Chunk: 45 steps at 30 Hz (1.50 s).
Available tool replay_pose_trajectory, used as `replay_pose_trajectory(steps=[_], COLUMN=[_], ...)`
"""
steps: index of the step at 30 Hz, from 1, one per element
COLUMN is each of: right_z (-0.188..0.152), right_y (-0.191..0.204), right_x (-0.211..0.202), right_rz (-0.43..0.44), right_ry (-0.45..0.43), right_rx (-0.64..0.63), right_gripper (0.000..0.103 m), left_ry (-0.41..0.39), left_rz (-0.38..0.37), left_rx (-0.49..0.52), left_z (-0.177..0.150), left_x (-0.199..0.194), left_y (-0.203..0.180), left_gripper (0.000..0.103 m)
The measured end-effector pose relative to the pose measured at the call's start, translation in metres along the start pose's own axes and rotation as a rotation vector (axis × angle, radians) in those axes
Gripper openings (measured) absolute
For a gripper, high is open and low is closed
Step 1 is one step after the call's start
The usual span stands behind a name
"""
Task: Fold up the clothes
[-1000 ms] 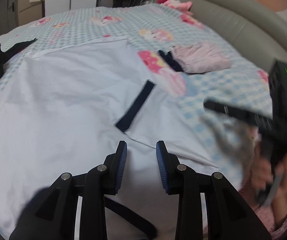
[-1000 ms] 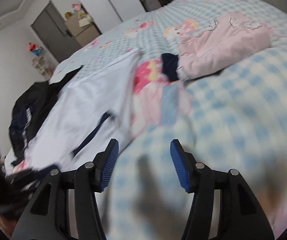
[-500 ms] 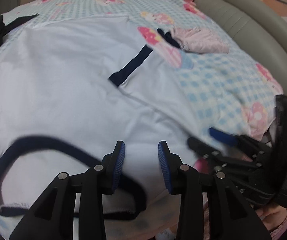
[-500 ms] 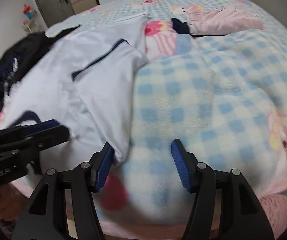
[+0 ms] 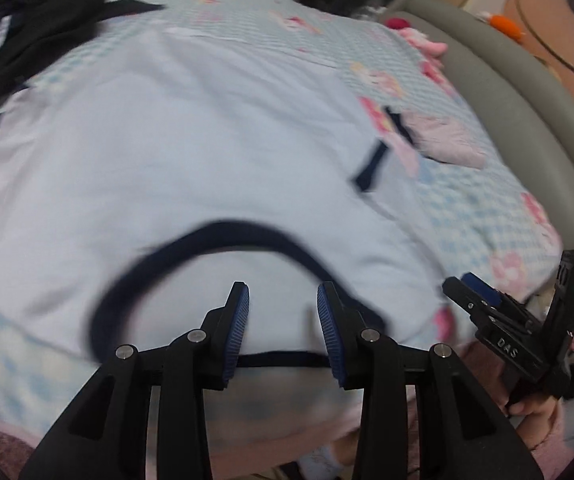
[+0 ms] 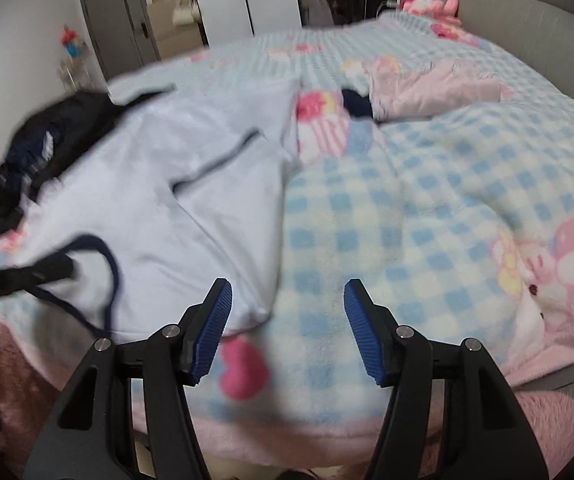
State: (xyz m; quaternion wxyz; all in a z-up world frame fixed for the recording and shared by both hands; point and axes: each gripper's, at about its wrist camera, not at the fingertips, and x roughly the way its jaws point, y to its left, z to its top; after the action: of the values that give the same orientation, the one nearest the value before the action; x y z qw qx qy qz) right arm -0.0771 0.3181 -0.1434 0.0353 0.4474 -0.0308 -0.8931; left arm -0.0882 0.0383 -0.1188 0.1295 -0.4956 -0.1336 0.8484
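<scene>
While both grippers hang over the near edge of the bed, neither holds anything. Left gripper point(image 5: 283, 320): jaws parted, nothing between the blue pads point(image 5: 238, 332), aimed at the navy neckline point(image 5: 223, 236) of the pale blue T-shirt point(image 5: 175, 128). Shirt lies spread flat on the checked blanket point(image 5: 475, 200), collar end toward the camera, hem out at 12 o'clock. Navy-trimmed sleeve point(image 5: 371, 164) lies at 2 o'clock from the neckline, folded in over the shirt body. Right gripper point(image 5: 483, 300) shows in the left wrist view at 3 o'clock of the collar, off the shirt's shoulder edge, held by a hand point(image 5: 535, 408) in a pink sleeve.

Right wrist view: right gripper point(image 6: 287, 320) wide open, empty, over the blanket point(image 6: 407, 220) just beside the shirt's shoulder corner point(image 6: 247, 304); left pad looks close to that corner, contact unclear due to blur. T-shirt point(image 6: 191, 184) fills 9 to 11 o'clock. Folded pink garment point(image 6: 431, 88) with a dark item point(image 6: 357, 102) touching it sits at 1 o'clock, well apart from the shirt. Black clothes pile point(image 6: 47, 148) at 10 o'clock, against the shirt's far side. Grey padded bed frame point(image 5: 527, 92) runs along the right. Both views are motion-blurred.
</scene>
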Motion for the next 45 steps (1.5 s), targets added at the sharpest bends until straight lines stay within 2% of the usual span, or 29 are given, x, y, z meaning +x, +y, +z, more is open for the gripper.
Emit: replay_pose_trajectory(steps=[2, 4, 5, 7, 9, 11, 13, 15, 18, 20, 23, 28, 31, 34, 36, 39, 42, 45], right_z=[-0.002, -0.004, -0.004, -0.005, -0.006, -0.006, -0.007, -0.014, -0.025, -0.023, -0.016, -0.016, -0.018, -0.018, -0.016, -0.012, -0.008, -0.007], right_y=[0.003, 0.007, 0.009, 0.014, 0.022, 0.035, 0.049, 0.064, 0.085, 0.084, 0.075, 0.051, 0.044, 0.045, 0.046, 0.042, 0.038, 0.036], right_x=[0.004, 0.0, -0.008, -0.027, -0.045, -0.05, -0.045, -0.035, -0.019, -0.015, -0.009, 0.001, 0.001, 0.001, 0.003, 0.004, 0.003, 0.007], right_rz=[-0.02, -0.022, -0.006, 0.025, 0.043, 0.048, 0.089, 0.147, 0.194, 0.194, 0.197, 0.277, 0.306, 0.311, 0.297, 0.244, 0.191, 0.221], right_ry=[0.02, 0.015, -0.01, -0.081, -0.155, -0.177, -0.122, -0.04, 0.039, 0.039, 0.039, 0.088, 0.103, 0.11, 0.111, 0.091, 0.059, 0.057], right_rx=[-0.003, -0.006, -0.01, -0.025, -0.047, -0.064, -0.047, -0.022, -0.036, -0.02, 0.041, 0.223, 0.298, 0.313, 0.316, 0.371, 0.423, 0.457], right_gripper=[0.06, 0.06, 0.06, 0.06, 0.06, 0.06, 0.06, 0.059, 0.058, 0.056, 0.054, 0.055, 0.055, 0.048, 0.043, 0.033, 0.034, 0.034], left_ry=[0.031, -0.006, -0.031, -0.084, -0.126, -0.147, -0.173, -0.207, -0.183, -0.164, -0.154, -0.125, -0.108, -0.127, -0.164, -0.178, -0.191, -0.227], left_rz=[0.022, -0.005, -0.023, -0.011, -0.016, -0.032, -0.026, -0.065, -0.111, -0.156, -0.257, -0.34, -0.373, -0.376, -0.407, -0.408, -0.428, -0.445], left_rx=[-0.014, -0.032, -0.04, -0.075, -0.142, -0.209, -0.257, -0.296, -0.354, -0.426, -0.502, -0.599, -0.628, -0.627, -0.67, -0.723, -0.717, -0.721], left_z=[-0.007, -0.014, -0.018, -0.022, -0.023, -0.024, -0.026, -0.03, -0.034, -0.036, -0.037, -0.043, -0.056, -0.055, -0.049, -0.045, -0.046, -0.04], left_x=[0.001, -0.012, -0.02, -0.034, -0.044, -0.049, -0.052, -0.058, -0.053, -0.043, -0.031, -0.024, -0.018, -0.014, -0.015, -0.008, -0.001, -0.002], left_y=[0.01, 0.02, 0.025, 0.038, 0.057, 0.07, 0.077, 0.081, 0.095, 0.11, 0.128, 0.136, 0.126, 0.123, 0.131, 0.134, 0.13, 0.135], left_gripper=[0.038, 0.038, 0.038, 0.038, 0.037, 0.037, 0.037, 0.038, 0.038, 0.037, 0.025, 0.024, 0.024, 0.024, 0.027, 0.03, 0.033, 0.034])
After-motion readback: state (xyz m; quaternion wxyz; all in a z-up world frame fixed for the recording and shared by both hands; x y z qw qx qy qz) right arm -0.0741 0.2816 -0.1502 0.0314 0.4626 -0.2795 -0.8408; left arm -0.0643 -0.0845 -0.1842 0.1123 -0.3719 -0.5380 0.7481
